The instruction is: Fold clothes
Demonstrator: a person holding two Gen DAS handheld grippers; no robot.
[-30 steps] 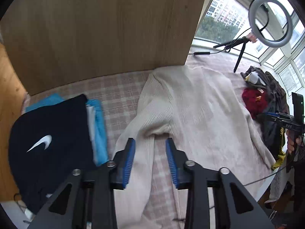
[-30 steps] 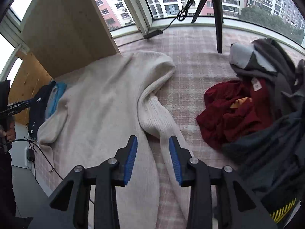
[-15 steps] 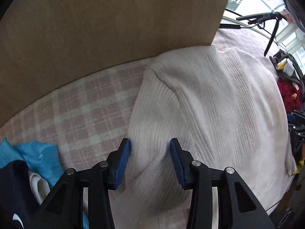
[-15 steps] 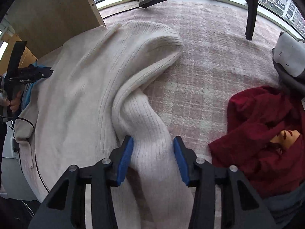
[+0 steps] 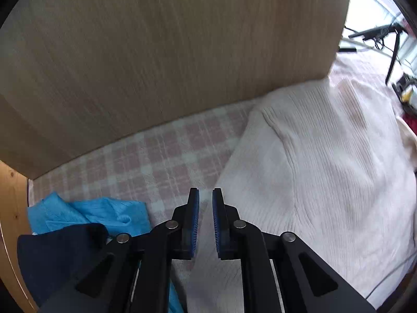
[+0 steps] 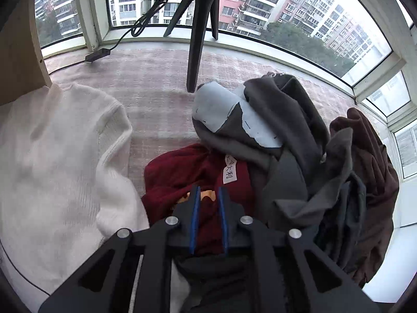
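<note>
The left gripper (image 5: 206, 198) has its blue pads drawn close, leaving only a thin slit, and a strip of the cream sweater (image 5: 320, 172) runs up between them: it is pinching the sweater's sleeve near the armpit. Just left of its fingers lie a bright blue garment (image 5: 86, 215) and a dark navy one (image 5: 60, 255), both bunched at the edge of the pink checked blanket (image 5: 161, 161). A large wooden board (image 5: 161, 52) stands upright behind the blanket.

The right gripper (image 6: 208, 195) is also narrowed to a slim gap. Whether cloth is caught between its pads I cannot tell; through the gap only the dark red garment (image 6: 187, 172) below shows, and pale knit lies under the gripper's left arm. The sweater (image 6: 52, 161) lies spread flat on the blanket to that gripper's left, ribbed, its shoulder toward the window and the near sleeve folded along the body. Right of the red garment a heap of grey clothes (image 6: 292, 135) and a brown piece (image 6: 370, 161) is piled. A black tripod (image 6: 200, 26) stands on the blanket (image 6: 156, 78) by the window sill.
</note>
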